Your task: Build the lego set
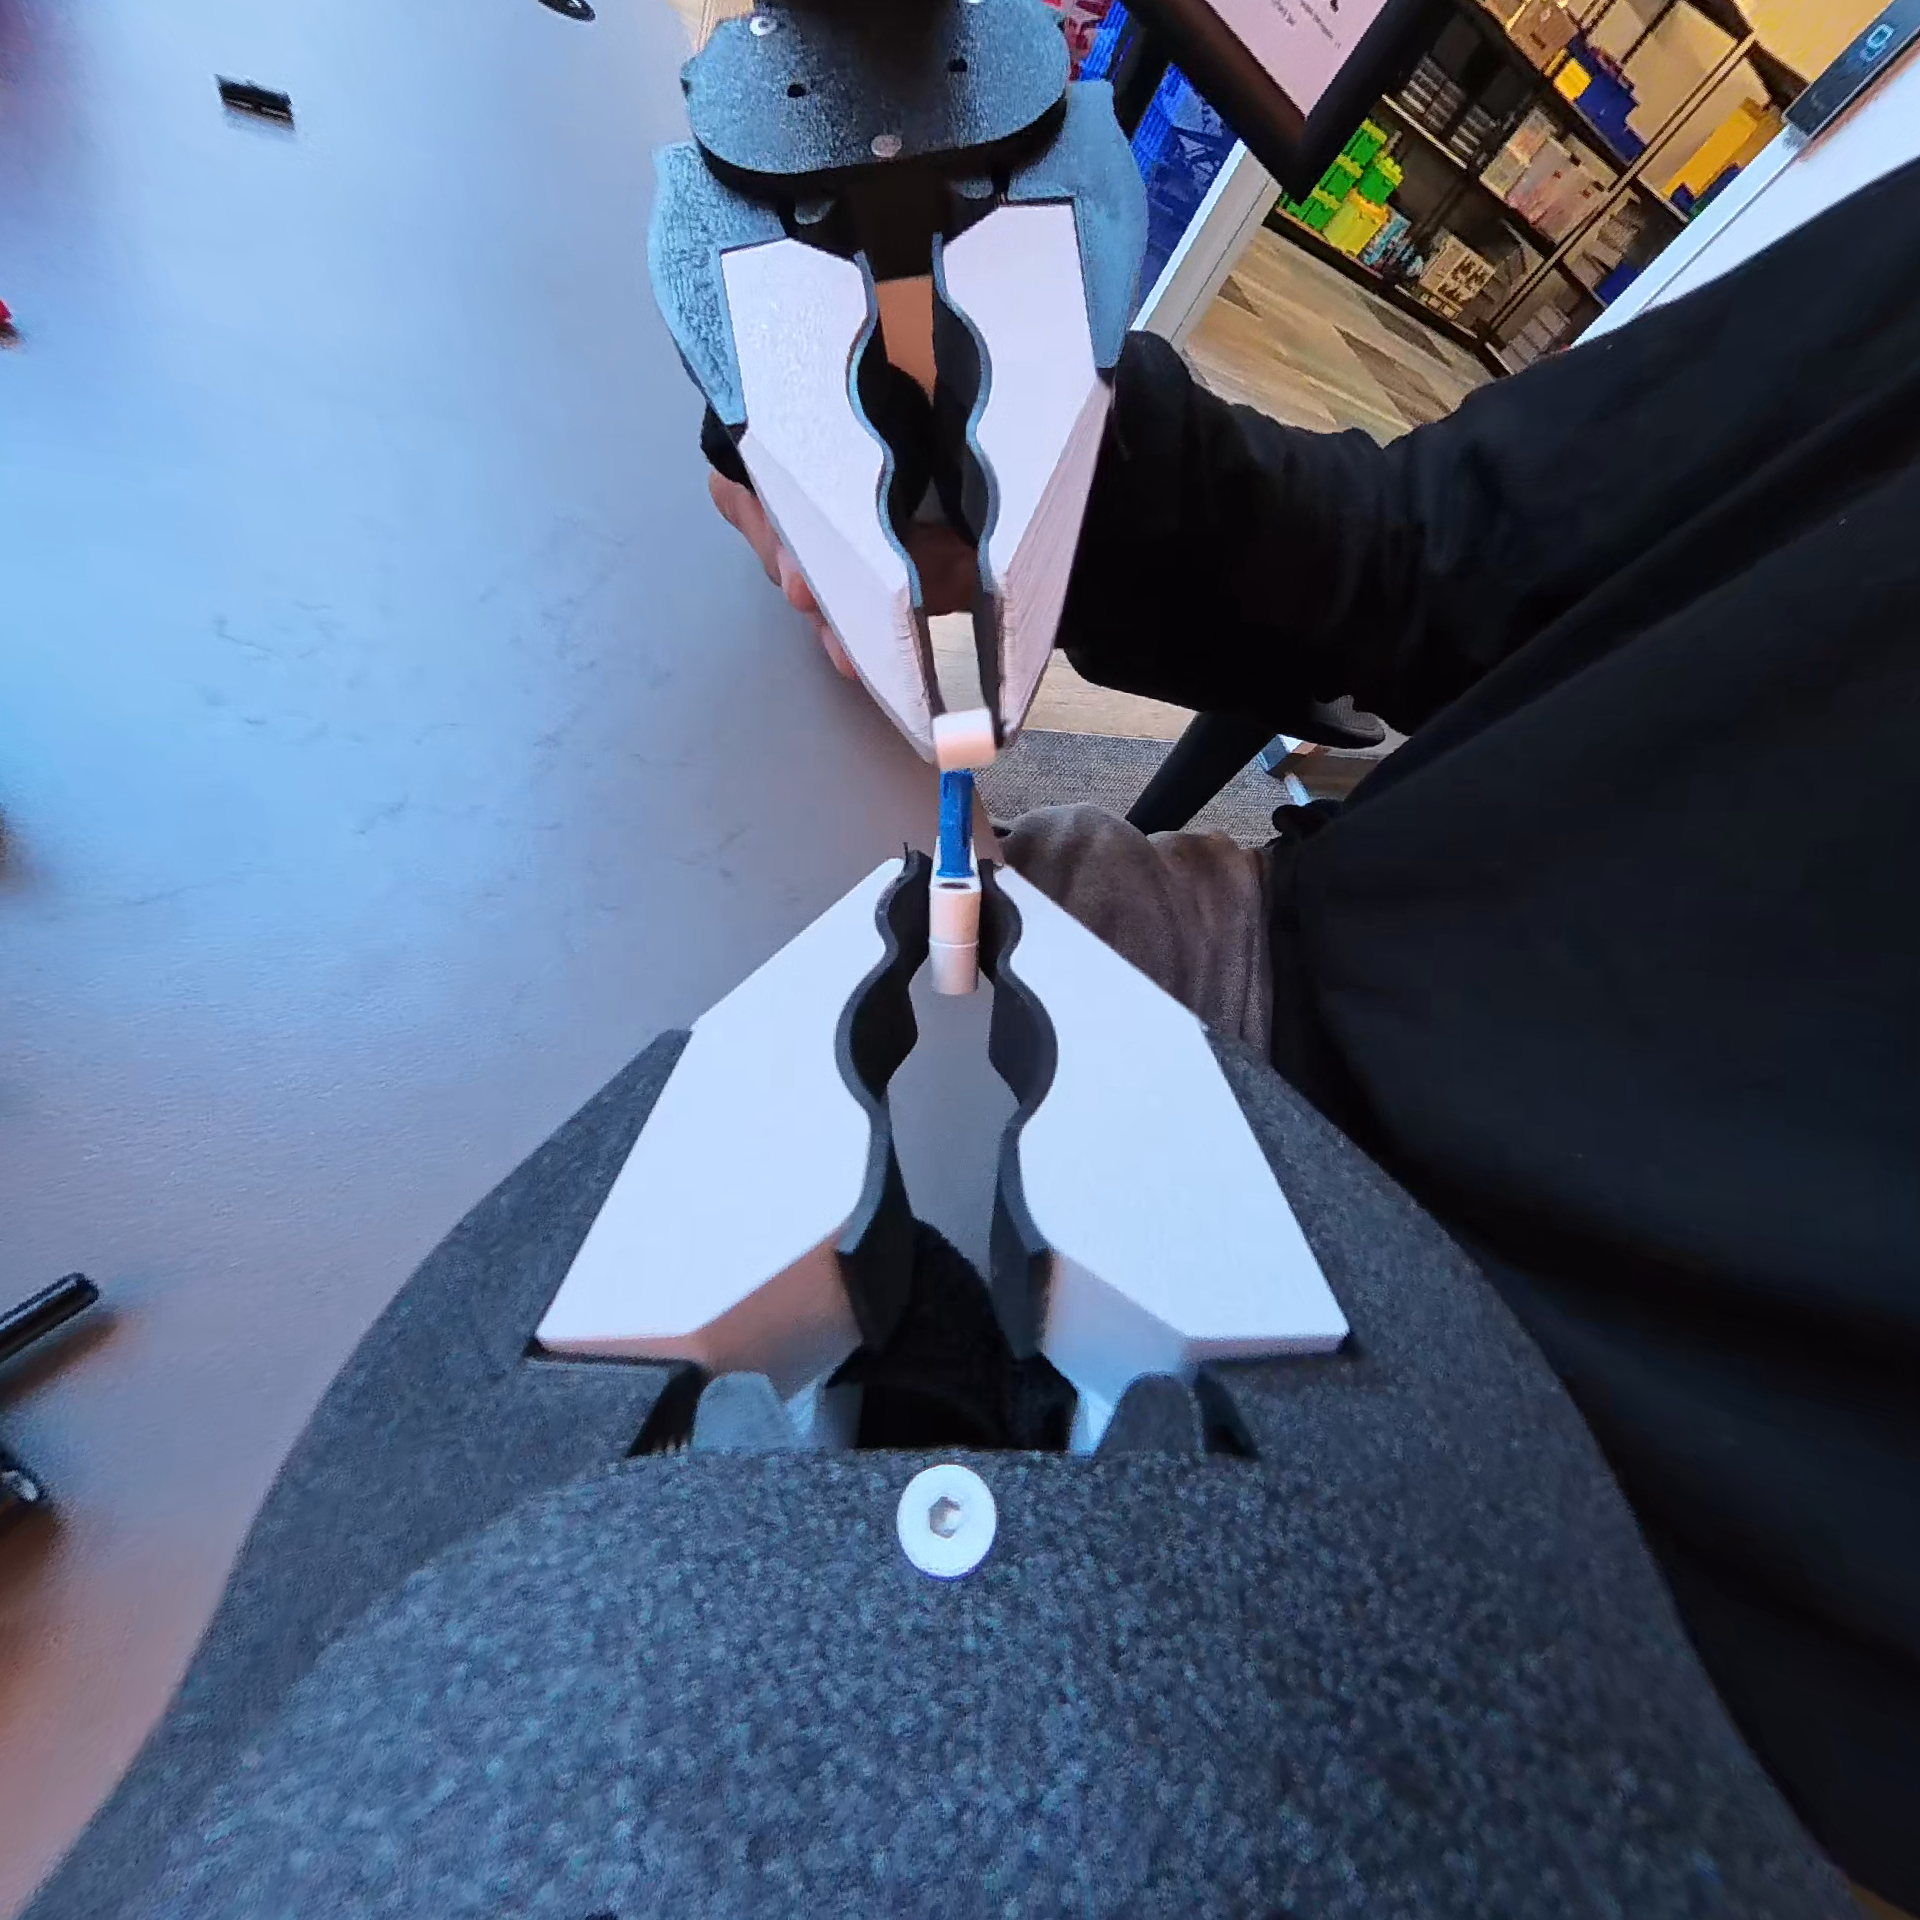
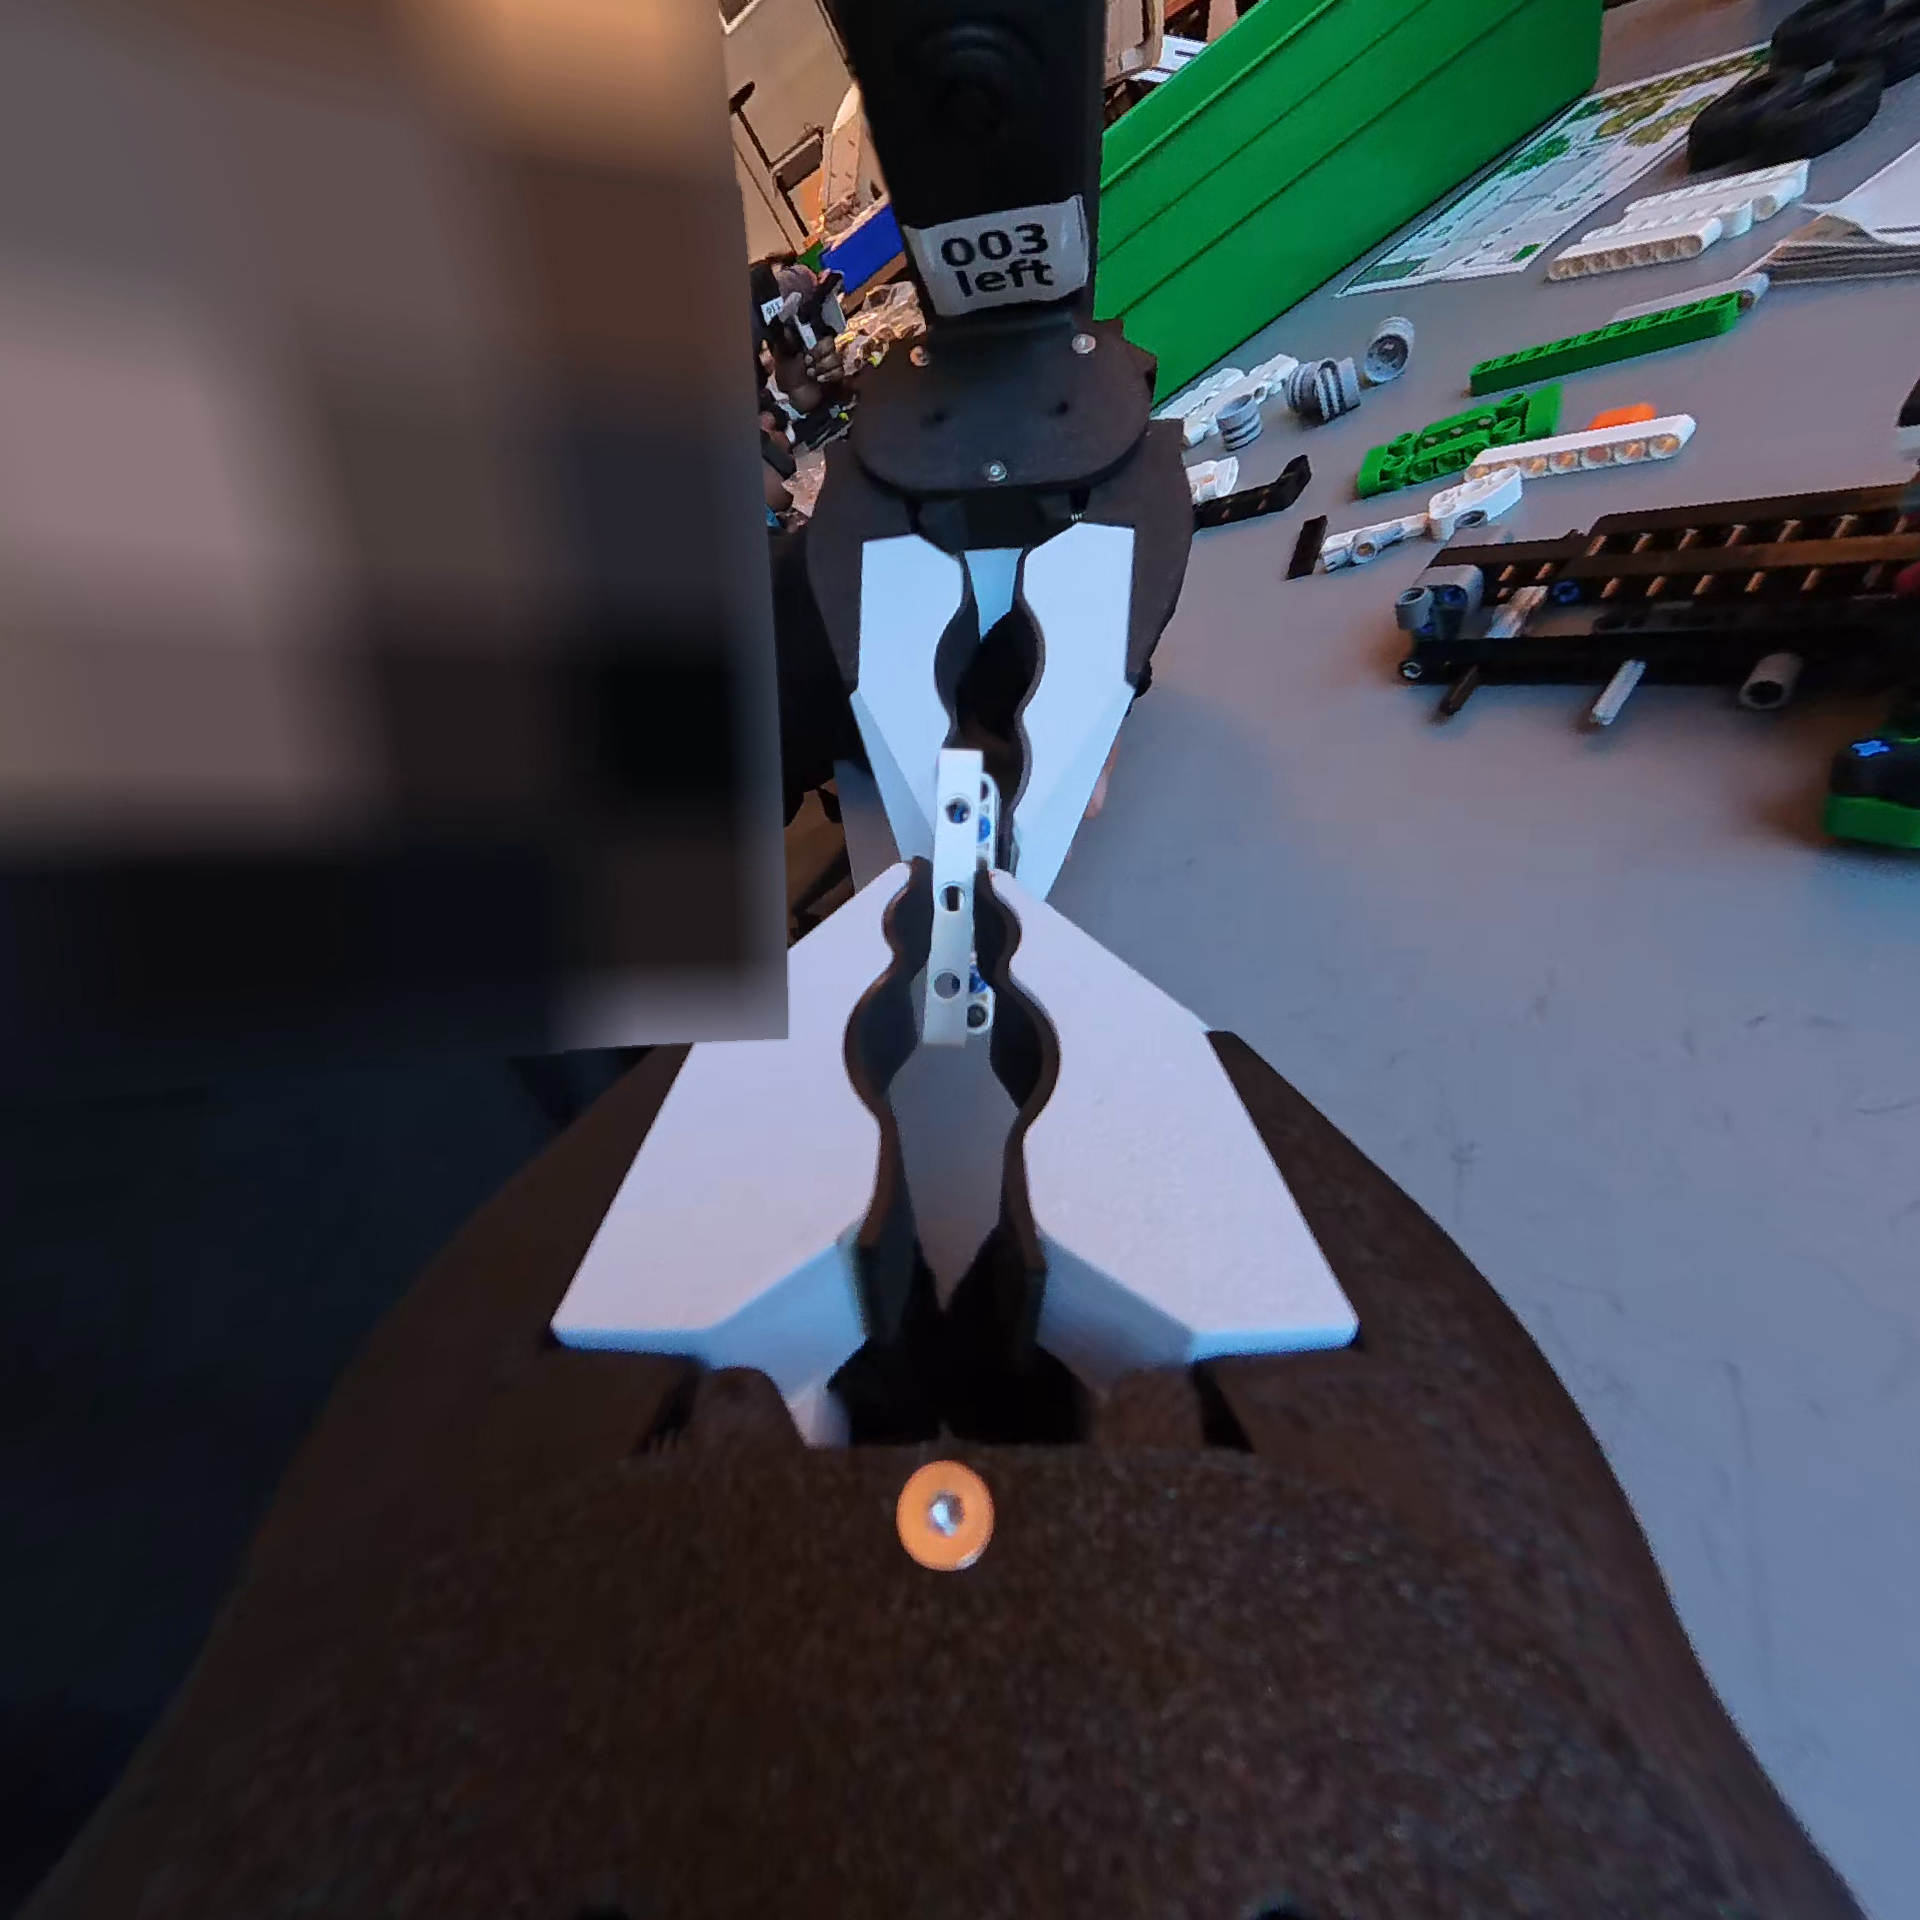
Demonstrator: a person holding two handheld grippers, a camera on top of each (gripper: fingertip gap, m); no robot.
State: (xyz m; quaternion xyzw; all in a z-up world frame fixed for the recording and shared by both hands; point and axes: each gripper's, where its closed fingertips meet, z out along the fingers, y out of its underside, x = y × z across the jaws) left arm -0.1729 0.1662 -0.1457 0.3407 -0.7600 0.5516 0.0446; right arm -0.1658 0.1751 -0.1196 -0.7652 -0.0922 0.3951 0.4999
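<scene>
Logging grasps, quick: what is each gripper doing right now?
Left gripper: closed on a white connector with blue pin.
Right gripper: closed on a white holed beam.

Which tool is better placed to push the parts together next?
Right, probably. The right tool pinches a small white piece at its tips, lined up with the blue pin; the left tool braces the white connector carrying it.
</scene>
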